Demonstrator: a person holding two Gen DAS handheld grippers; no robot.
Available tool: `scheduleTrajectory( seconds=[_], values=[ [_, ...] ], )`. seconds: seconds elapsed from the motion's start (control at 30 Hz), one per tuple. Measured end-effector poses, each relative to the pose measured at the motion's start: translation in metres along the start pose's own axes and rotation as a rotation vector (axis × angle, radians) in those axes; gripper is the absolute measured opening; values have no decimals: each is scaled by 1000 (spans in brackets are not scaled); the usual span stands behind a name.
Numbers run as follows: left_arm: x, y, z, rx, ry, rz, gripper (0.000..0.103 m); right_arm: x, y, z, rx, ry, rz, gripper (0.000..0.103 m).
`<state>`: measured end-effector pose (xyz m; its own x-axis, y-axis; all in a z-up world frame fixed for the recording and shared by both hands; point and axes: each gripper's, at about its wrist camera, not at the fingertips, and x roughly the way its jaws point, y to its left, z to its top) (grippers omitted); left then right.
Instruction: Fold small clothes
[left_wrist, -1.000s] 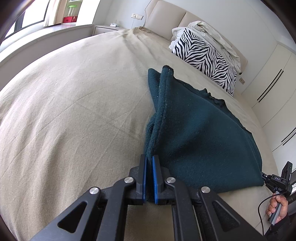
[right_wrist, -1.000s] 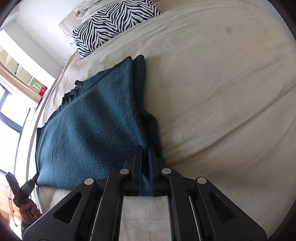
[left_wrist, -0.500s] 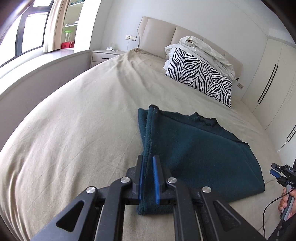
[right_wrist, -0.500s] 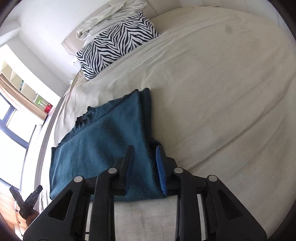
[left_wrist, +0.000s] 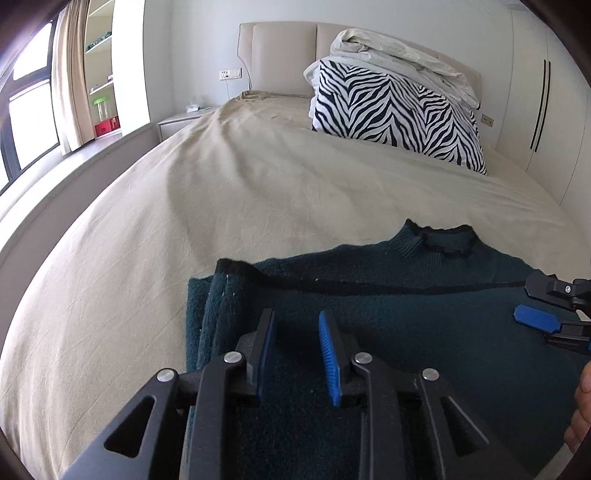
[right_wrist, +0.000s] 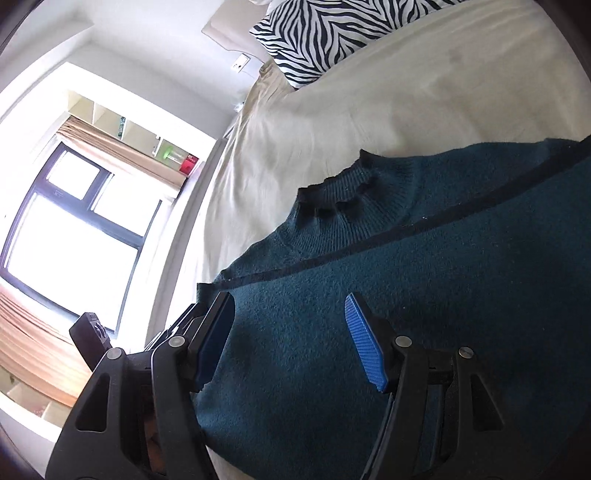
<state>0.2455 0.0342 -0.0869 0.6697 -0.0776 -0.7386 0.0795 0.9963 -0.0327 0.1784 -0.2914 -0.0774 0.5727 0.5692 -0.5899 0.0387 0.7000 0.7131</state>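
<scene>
Left wrist view shows my left hand-held gripper (left_wrist: 295, 338) released, its jaws spread over the folded sweater (left_wrist: 424, 321), holding nothing. That dark teal sweater lies flat on the bed (left_wrist: 240, 184), its lower half doubled up toward the collar, which points at the zebra pillow (left_wrist: 395, 110). My right hand-held gripper (right_wrist: 290, 338) is released too, jaws wide apart above the sweater's (right_wrist: 406, 295) other end, and it shows at the left view's right edge.

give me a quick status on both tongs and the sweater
Left tongs open, empty. Right tongs open, empty. Dark teal knitted sweater lies folded on beige bedsheet, collar showing. Nothing blocking.
</scene>
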Motion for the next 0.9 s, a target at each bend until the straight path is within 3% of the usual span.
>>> scheduleTrajectory(
  seconds=[0.07,0.1,0.13,0.33,0.4,0.43,0.5,0.57,0.63,0.73,0.83,0.9],
  values=[
    [13,15,-7,-59,13,-64,35,5,-29,1,65,-29,-15,44],
    [12,20,-8,-79,5,-89,35,2,-46,3,108,-45,5,23],
    [12,21,-8,-82,3,-98,35,-4,-63,7,152,-56,16,10],
    [10,18,-12,-69,-12,-101,36,-89,-147,18,263,-266,-7,8],
    [6,16,-11,-70,-8,-85,36,-119,-159,18,271,-325,-140,9],
    [-1,14,-11,-69,-2,-66,36,-131,-166,16,297,-343,-164,9],
    [-23,8,-15,-83,-17,-82,36,-155,-168,7,345,-374,-169,17],
    [-52,-7,-25,-72,-53,-126,37,-170,-150,-2,288,-384,-164,17],
    [-77,-25,-40,-43,-82,-146,45,-178,-120,-18,211,-343,-69,17],
    [-90,-48,-62,16,-65,-139,47,-146,-58,-54,58,-202,50,22],
    [-73,-50,-85,22,38,-115,47,-95,-21,-91,-26,-19,107,22],
    [-67,-44,-99,33,55,-115,47,-71,-25,-108,-22,53,54,22]
  ],
)
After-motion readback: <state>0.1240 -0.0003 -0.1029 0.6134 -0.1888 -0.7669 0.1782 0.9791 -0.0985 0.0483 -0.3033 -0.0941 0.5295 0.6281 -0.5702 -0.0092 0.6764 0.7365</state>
